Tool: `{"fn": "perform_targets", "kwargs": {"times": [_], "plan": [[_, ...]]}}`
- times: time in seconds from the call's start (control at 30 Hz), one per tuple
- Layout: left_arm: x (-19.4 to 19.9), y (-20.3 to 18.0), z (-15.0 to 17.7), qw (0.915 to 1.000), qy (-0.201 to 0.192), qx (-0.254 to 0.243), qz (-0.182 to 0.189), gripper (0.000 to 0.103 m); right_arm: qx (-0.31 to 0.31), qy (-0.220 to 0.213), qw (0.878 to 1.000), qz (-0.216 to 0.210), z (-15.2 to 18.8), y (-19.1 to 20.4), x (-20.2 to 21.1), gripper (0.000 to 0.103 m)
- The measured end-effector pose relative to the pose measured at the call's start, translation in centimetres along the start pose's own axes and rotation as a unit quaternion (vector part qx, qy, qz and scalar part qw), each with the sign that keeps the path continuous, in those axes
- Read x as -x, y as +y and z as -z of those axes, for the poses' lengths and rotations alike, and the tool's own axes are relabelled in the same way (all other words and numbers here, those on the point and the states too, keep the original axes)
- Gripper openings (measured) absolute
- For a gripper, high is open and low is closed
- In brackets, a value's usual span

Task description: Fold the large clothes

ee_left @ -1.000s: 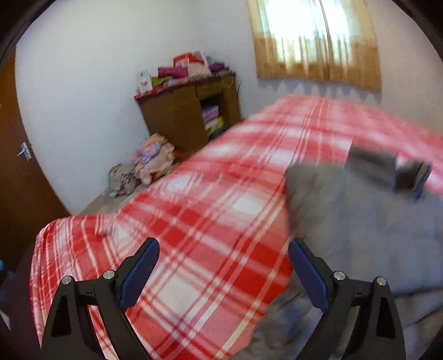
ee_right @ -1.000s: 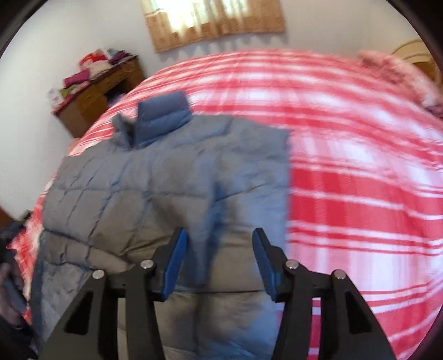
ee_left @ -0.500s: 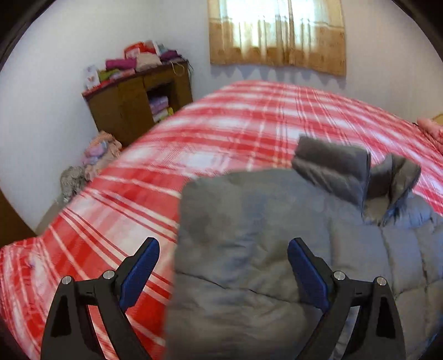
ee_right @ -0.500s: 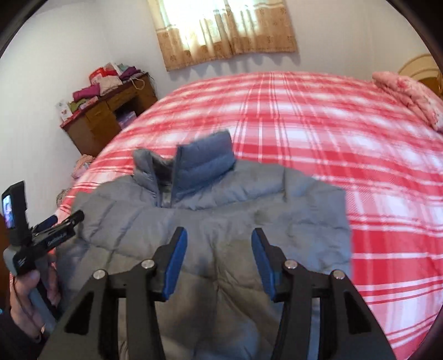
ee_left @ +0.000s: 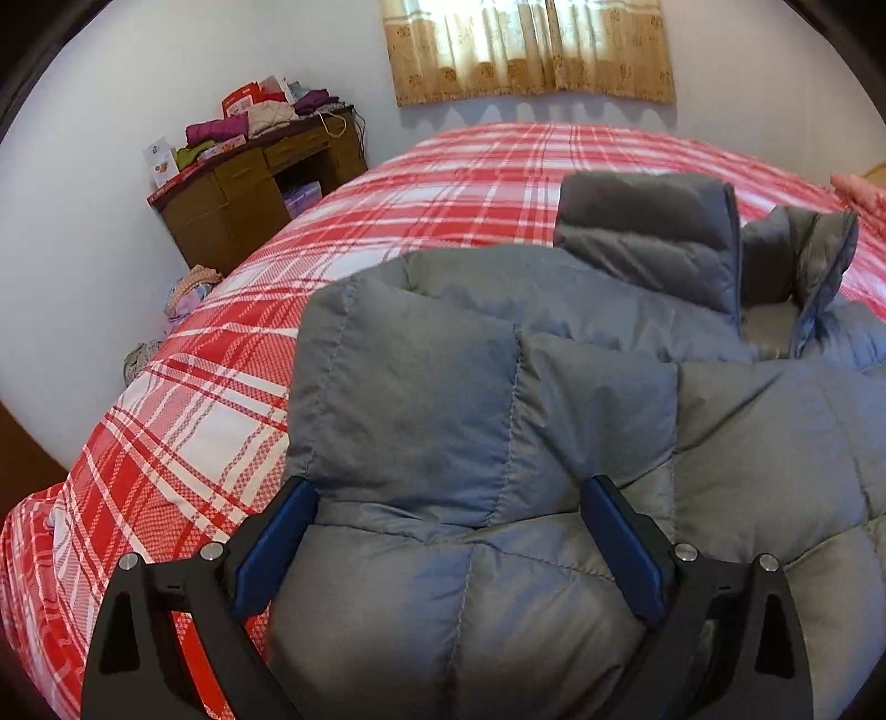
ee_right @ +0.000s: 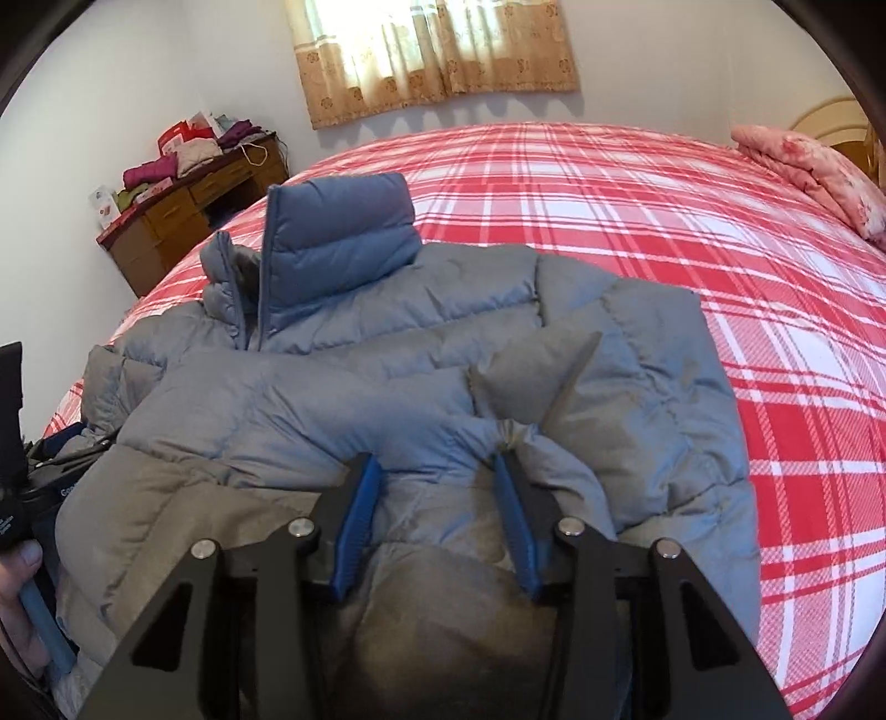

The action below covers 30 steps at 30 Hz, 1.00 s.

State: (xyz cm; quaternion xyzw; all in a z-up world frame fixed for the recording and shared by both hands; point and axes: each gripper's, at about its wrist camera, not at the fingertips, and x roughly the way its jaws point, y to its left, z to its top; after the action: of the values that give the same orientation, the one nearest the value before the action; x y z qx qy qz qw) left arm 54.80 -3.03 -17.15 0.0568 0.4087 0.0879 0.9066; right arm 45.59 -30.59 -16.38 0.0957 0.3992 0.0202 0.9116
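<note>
a grey-blue puffer jacket [ee_right: 387, 399] lies spread on the red plaid bedspread [ee_right: 692, 232], collar [ee_right: 338, 238] standing up toward the window curtain [ee_right: 437, 50]. the left gripper [ee_left: 448, 548] hangs over the jacket's folded-in sleeve edge, fingers spread wide and nothing between them. the right gripper [ee_right: 437, 515] is parted too — a puckered ridge of fabric rises just beyond its right finger (whether it touches, i cannot tell). a cluttered wooden desk [ee_left: 249, 194] stands by the wall.
</note>
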Motion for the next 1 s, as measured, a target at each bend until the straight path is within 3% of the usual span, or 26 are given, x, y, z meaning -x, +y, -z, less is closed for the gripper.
{"fn": "perform_targets", "kwargs": {"times": [0.57, 0.67, 0.73, 0.8, 0.87, 0.93, 1.0], "plan": [[-0.4, -0.5, -0.3, 0.9997, 0.009, -0.013, -0.021, 0.102, 0.037, 0.004, 0.998, 0.051, 0.2, 1.5, -0.7, 0.046], [1.0, -0.5, -1.1, 0.9985, 0.008, -0.028, -0.046, 0.102, 0.047, 0.009, 0.997, 0.058, 0.1, 1.9, -0.3, 0.046], [3.4, 0.3, -2.2, 0.9985, -0.024, -0.019, -0.045, 0.102, 0.031, -0.003, 0.998, 0.048, -0.4, 1.3, 1.4, 0.046], [5.4, 1.6, -3.7, 0.9977, -0.053, 0.003, -0.043, 0.102, -0.002, -0.043, 0.998, 0.054, -1.3, 0.1, 3.8, 0.047], [6.2, 3.0, -5.7, 0.9949, -0.072, 0.037, -0.06, 0.102, -0.056, -0.071, 0.994, 0.066, -3.0, -1.7, 5.4, 0.048], [5.2, 3.7, -6.7, 0.9926, -0.066, 0.06, -0.083, 0.102, -0.095, -0.076, 0.988, 0.094, -4.3, -2.9, 5.4, 0.049], [3.3, 3.7, -6.9, 0.9922, -0.035, 0.081, -0.089, 0.102, -0.114, -0.067, 0.984, 0.118, -5.2, -3.3, 4.0, 0.05]]}}
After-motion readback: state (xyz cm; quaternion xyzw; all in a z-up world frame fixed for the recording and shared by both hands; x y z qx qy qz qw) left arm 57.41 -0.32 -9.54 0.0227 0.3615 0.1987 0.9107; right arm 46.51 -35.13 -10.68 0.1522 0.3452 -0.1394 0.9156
